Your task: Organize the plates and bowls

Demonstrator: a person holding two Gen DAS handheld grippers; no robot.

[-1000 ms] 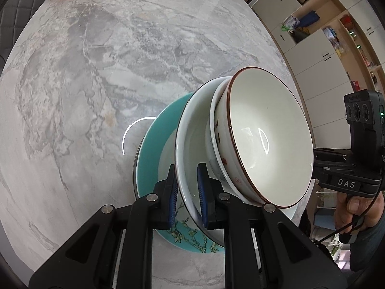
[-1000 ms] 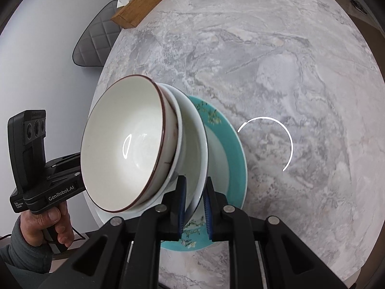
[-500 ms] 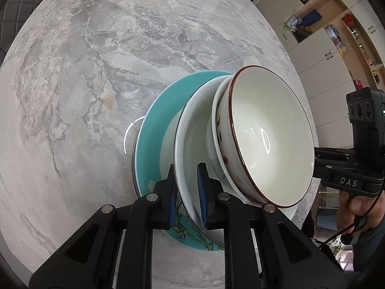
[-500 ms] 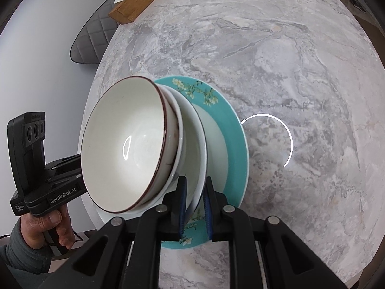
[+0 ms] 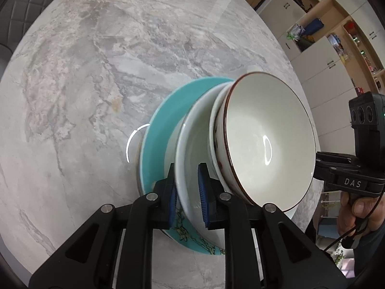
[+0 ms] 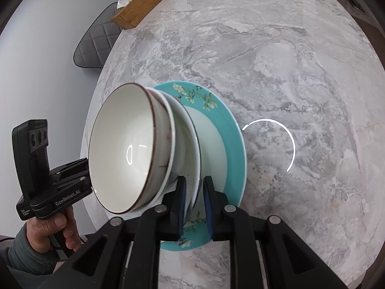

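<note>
A stack of dishes is held over the marble table [image 5: 96, 72]. A brown-rimmed bowl [image 5: 267, 142] nests in a white bowl and both sit in a large white bowl [image 5: 190, 159]. A teal flowered plate [image 5: 158, 132] lies under them. My left gripper [image 5: 187, 192] is shut on the large white bowl's rim. In the right wrist view my right gripper [image 6: 194, 200] is shut on the opposite rim of the large white bowl [image 6: 190, 144], with the brown-rimmed bowl [image 6: 125, 149] and teal plate [image 6: 228, 130] on either side. Whether the teal plate rests on the table I cannot tell.
A wooden tissue box [image 6: 139, 7] stands at the table's far edge, next to a grey quilted chair [image 6: 96, 43]. Cupboards and open shelves [image 5: 324, 36] stand beyond the table. Each gripper's handle and hand show in the other's view [image 5: 361, 168].
More of the teal plate shows beside the bowls, and the bowl stack has lifted and shifted relative to it. Both grippers stay clamped on the large white bowl's rim.
</note>
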